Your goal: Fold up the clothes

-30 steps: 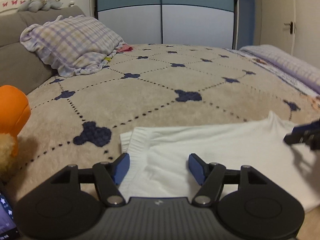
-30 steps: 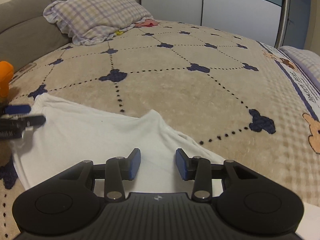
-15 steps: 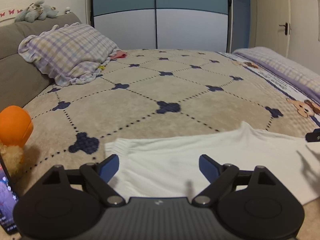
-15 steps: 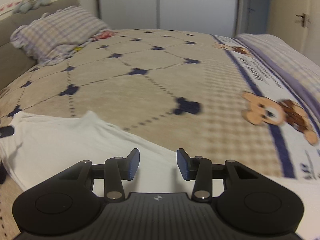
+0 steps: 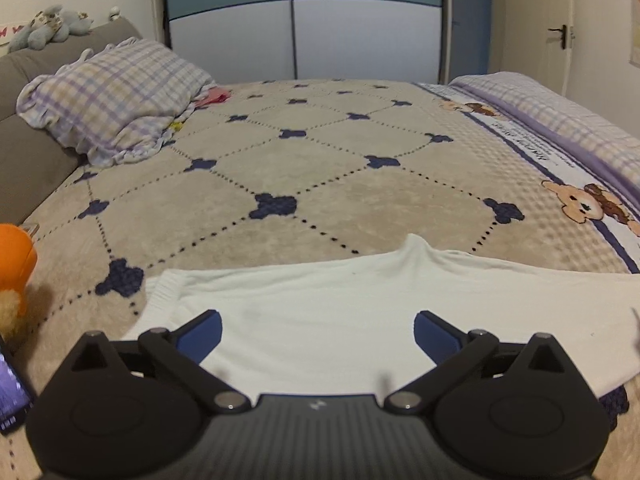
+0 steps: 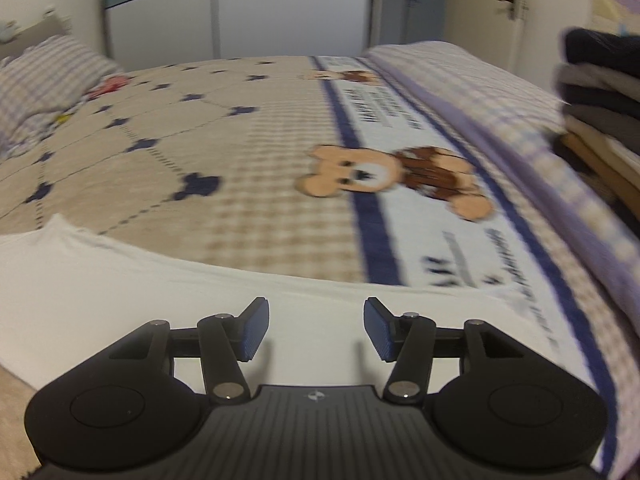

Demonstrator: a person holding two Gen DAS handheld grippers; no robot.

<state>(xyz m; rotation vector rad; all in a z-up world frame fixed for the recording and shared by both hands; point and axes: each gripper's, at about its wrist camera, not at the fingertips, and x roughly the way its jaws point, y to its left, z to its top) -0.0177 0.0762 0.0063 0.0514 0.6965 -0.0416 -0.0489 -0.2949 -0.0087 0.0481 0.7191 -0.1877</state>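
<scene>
A white garment (image 5: 340,312) lies flat on the bed, spread left to right, with a ribbed hem at its left end and a small peak on its far edge. My left gripper (image 5: 318,338) is wide open and empty, just above the garment's near edge. In the right wrist view the same garment (image 6: 120,280) fills the lower left. My right gripper (image 6: 316,330) is open and empty over the garment's right part.
The bed has a beige quilt (image 5: 320,184) with navy motifs and a bear-print sheet (image 6: 400,172) on the right. A plaid pillow (image 5: 116,96) lies far left. An orange plush toy (image 5: 14,256) sits at the left. Folded dark clothes (image 6: 600,92) are stacked at the right.
Both grippers have opened wider and pulled back from the garment. The right gripper has swung to the right, toward the bear sheet and the clothes stack.
</scene>
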